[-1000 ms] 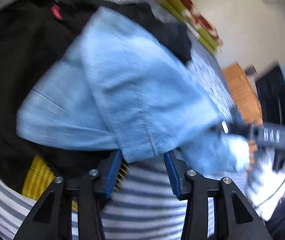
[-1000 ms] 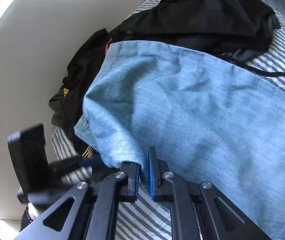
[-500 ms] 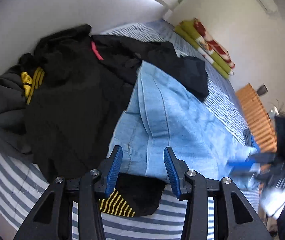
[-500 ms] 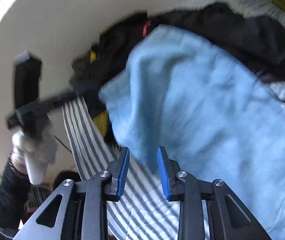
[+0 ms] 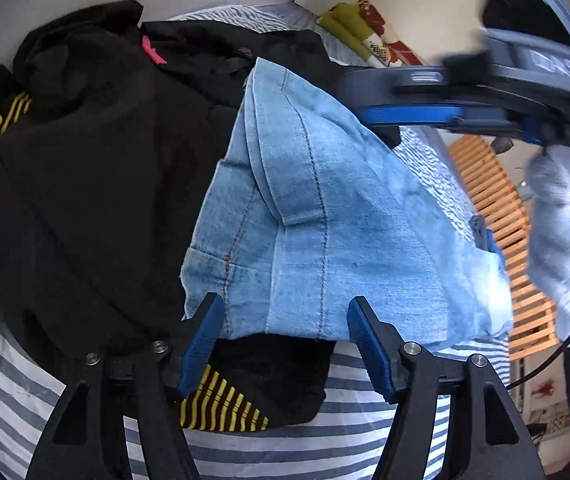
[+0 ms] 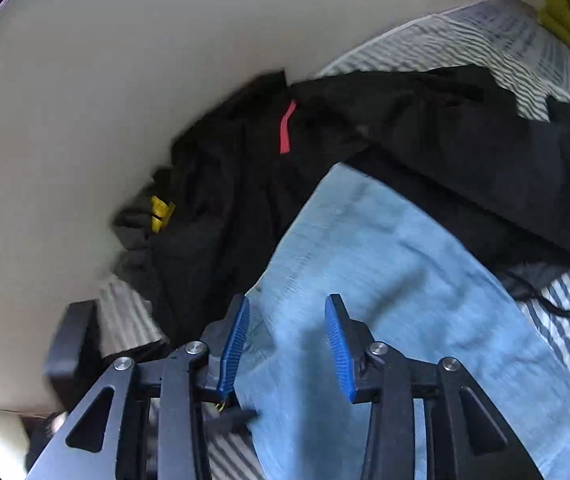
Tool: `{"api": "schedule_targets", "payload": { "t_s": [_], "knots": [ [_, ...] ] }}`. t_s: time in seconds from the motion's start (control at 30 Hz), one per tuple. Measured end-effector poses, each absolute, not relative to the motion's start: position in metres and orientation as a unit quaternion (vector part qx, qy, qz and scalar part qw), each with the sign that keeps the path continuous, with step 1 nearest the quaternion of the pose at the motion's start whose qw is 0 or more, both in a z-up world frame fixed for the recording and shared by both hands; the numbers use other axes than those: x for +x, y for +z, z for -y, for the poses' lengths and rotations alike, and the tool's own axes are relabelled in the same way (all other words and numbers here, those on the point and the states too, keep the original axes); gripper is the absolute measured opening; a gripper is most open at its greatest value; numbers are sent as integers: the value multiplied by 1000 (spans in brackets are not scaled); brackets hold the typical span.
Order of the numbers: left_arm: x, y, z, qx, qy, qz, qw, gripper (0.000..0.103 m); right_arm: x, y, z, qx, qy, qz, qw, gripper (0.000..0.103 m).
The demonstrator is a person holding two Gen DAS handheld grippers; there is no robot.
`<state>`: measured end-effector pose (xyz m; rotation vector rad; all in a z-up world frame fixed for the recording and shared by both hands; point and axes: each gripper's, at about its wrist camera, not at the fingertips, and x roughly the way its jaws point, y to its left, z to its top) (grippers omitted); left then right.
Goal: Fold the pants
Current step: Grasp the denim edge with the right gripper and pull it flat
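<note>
Two grippers stand spread and empty, each having just been opening. The jeans [image 5: 325,216] lie doubled on the striped bed [image 5: 25,380], partly over black clothes [image 5: 85,160]. The left gripper [image 5: 285,344] hangs at their near hem edge; the right gripper [image 6: 287,344] hovers over the denim [image 6: 405,280], pads clear. Denim looks soft but thick and fairly heavy, holding creases, hardly slippery. Best hold is probably the layered hem or a folded edge, pinching all layers together.

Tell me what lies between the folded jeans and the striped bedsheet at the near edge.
A black garment with yellow stripes, seen in the left wrist view under the jeans.
</note>
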<state>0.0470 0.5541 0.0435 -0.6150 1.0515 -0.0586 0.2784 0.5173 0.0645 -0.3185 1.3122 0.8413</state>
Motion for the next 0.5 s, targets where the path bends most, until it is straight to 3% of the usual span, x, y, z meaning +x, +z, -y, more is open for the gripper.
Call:
{"api": "schedule_targets", "payload": {
  "t_s": [0.17, 0.23, 0.27, 0.5],
  "knots": [
    [43, 38, -549, -291, -41, -492, 819, 68, 256, 27, -557, -271, 312, -581, 701, 35],
    [41, 36, -549, -299, -46, -491, 817, 68, 255, 24, -555, -270, 311, -575, 706, 14],
    [41, 35, -550, -303, -47, -490, 816, 68, 256, 24, -551, -263, 311, -576, 709, 12],
    [38, 34, -548, -305, -52, -488, 816, 68, 292, 57, -485, -18, 380, -584, 718, 6]
  ]
}}
